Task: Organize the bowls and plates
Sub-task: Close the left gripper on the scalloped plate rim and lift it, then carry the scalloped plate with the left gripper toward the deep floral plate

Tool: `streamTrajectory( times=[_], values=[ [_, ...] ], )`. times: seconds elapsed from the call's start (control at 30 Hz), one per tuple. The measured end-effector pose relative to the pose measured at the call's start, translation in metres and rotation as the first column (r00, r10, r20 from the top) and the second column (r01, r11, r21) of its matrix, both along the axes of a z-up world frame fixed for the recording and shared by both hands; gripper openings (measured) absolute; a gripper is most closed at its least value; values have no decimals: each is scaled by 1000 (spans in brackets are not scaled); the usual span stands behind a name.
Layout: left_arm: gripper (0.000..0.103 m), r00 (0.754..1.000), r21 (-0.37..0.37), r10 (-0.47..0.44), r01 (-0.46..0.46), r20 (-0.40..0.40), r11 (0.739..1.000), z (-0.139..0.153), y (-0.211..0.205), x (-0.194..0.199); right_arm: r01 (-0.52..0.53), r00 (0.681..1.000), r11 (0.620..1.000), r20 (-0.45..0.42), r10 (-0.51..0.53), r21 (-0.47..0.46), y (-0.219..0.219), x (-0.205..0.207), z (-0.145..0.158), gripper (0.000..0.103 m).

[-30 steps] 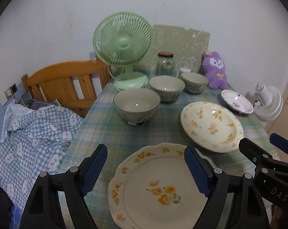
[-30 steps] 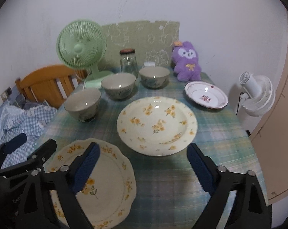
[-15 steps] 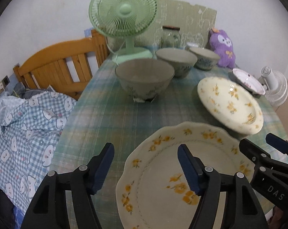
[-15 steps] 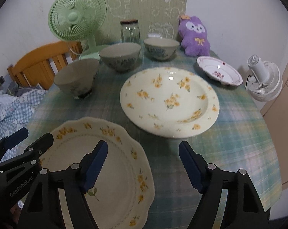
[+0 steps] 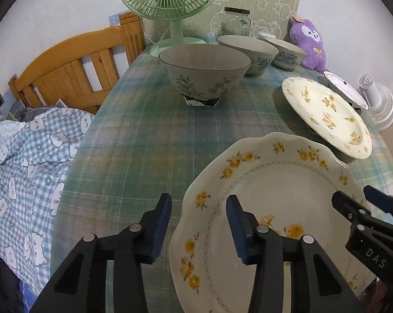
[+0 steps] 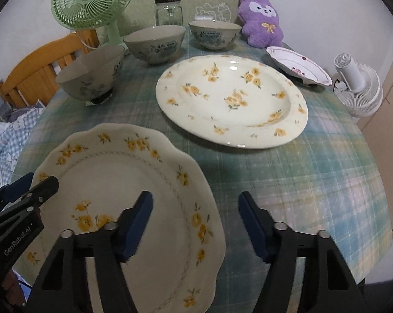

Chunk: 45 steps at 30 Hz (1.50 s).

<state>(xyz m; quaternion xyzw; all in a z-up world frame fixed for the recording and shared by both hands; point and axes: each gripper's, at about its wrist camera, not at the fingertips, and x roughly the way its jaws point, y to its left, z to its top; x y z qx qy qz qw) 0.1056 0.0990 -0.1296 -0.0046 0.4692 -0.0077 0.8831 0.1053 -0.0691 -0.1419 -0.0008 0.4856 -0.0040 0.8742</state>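
1. Scalloped plate point(image 5: 279, 208) lies nearest us on the tablecloth point(image 5: 144, 135), round plate point(image 6: 231, 99) behind it, bowls at back.
2. Left gripper point(image 5: 199, 224) and right gripper point(image 6: 196, 224) straddle opposite rims; we want a 2-sided lift.
3. Both jaws have just been closing, approx. half open, rim between pads, nothing gripped yet.

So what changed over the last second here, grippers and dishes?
Both grippers came down toward the near scalloped plate, jaws closing partway. The left gripper now straddles the plate's left rim, the right gripper its right rim; neither pad presses on it yet, so nothing is held. The round floral plate, the three bowls, the small red-trimmed plate and the green fan stayed put.
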Motion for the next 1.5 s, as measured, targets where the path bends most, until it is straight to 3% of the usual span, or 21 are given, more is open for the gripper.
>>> streamTrajectory(
  times=[0.07, 0.33, 0.63, 1.27, 1.5],
  values=[
    [43, 1000, -6, -16, 16, -10, 1000, -2, 1, 0, -1, 1000, 1000, -21, 1, 12, 2, 1, -4, 51],
    [43, 996, -34, -79, 78, -38, 996, -8, 4, -1, 60, 998, 998, -21, -60, -9, 4, -1, -8, 49],
    [45, 991, -18, -129, 129, -33, 992, -10, 3, -2, 103, 994, 995, -25, -104, -17, 5, -2, -8, 50],
    [45, 996, -25, -62, 61, -58, 998, 10, -2, -9, 14, 999, 1000, -31, -15, -27, -1, 1, 15, 49],
    [45, 999, -22, -49, 48, -21, 999, 29, -24, -13, 3, 1000, 1000, -9, -4, -28, -22, 1, 30, 49]
  ],
)
